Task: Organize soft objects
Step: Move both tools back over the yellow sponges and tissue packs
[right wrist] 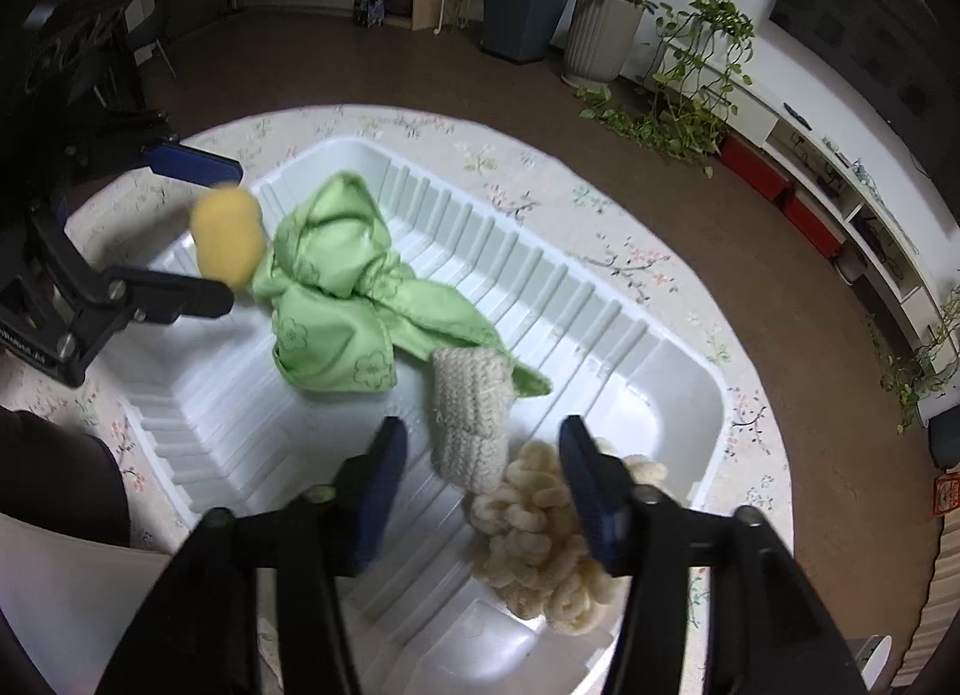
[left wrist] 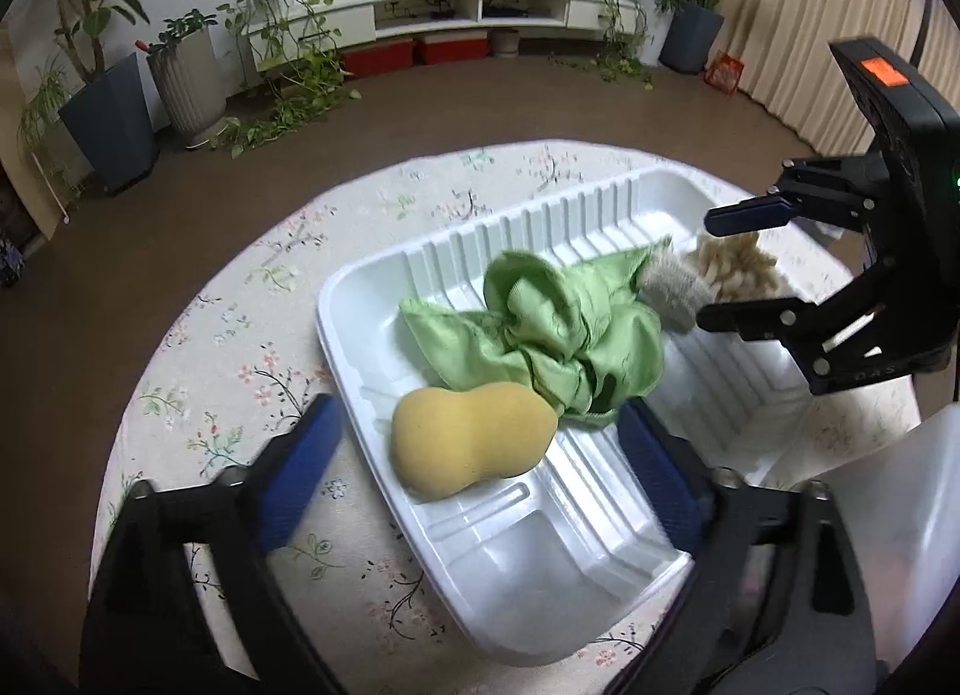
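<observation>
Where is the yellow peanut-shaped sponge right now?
The yellow peanut-shaped sponge lies in the white ribbed plastic tray, beside the crumpled green cloth, between the left hand-held gripper fingers.

Left claw (left wrist: 474, 449): black frame, blue ridged finger pads, silver screws at joints. Right claw (right wrist: 480, 479): same black-and-blue build, an orange patch on its black housing, white lettering underneath.

A: What's in the white tray (right wrist: 678, 371)?
B: A green cloth (right wrist: 336, 299) at centre, a knitted sock (right wrist: 471, 413) touching its corner, fluffy yarn (right wrist: 540, 527) at five o'clock.
A: And the right gripper (right wrist: 483, 485)?
B: Spread wide at six o'clock, over the sock and yarn.
</observation>
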Available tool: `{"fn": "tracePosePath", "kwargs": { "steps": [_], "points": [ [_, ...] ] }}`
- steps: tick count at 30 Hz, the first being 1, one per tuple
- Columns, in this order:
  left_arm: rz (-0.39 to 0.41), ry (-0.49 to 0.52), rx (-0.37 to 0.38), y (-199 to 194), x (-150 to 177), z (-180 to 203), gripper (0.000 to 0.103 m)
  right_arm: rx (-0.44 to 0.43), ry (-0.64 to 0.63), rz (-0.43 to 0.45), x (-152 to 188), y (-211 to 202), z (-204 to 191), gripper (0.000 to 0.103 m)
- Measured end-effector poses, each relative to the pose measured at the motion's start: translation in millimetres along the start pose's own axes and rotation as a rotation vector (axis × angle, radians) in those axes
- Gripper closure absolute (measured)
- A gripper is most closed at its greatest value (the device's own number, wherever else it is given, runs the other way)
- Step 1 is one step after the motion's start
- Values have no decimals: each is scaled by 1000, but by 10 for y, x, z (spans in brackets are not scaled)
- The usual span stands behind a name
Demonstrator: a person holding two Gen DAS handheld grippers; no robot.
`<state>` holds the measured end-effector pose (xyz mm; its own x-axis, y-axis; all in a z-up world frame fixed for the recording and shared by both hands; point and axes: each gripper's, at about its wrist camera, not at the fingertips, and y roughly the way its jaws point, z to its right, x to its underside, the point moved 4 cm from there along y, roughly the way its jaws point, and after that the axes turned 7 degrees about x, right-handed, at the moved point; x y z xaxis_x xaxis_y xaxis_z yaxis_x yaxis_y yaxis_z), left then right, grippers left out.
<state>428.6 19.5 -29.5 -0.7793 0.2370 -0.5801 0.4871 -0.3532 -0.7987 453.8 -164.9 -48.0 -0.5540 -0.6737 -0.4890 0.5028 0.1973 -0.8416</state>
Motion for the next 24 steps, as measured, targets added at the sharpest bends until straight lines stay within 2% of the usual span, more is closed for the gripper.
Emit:
{"fn": "tracePosePath", "kwargs": {
  "steps": [4,6,11,13,17,24],
  "points": [
    [67,-26,-6,-256,-31,-54,0,-3,41,57,-26,-221,119,31],
    [114,-49,-7,-455,-17,-101,0,-5,70,86,-33,-344,199,22],
    [269,-138,6,-1126,259,-133,0,-23,208,214,137,-923,474,7],
    [327,-161,11,-1388,484,-54,0,-22,260,276,300,-1202,550,1],
    [368,-176,10,-1706,1057,236,0,-26,354,378,833,-1732,530,0],
    [345,-181,38,-1811,2136,1030,0,-60,473,408,1851,-2245,-106,0]
  ]
}}
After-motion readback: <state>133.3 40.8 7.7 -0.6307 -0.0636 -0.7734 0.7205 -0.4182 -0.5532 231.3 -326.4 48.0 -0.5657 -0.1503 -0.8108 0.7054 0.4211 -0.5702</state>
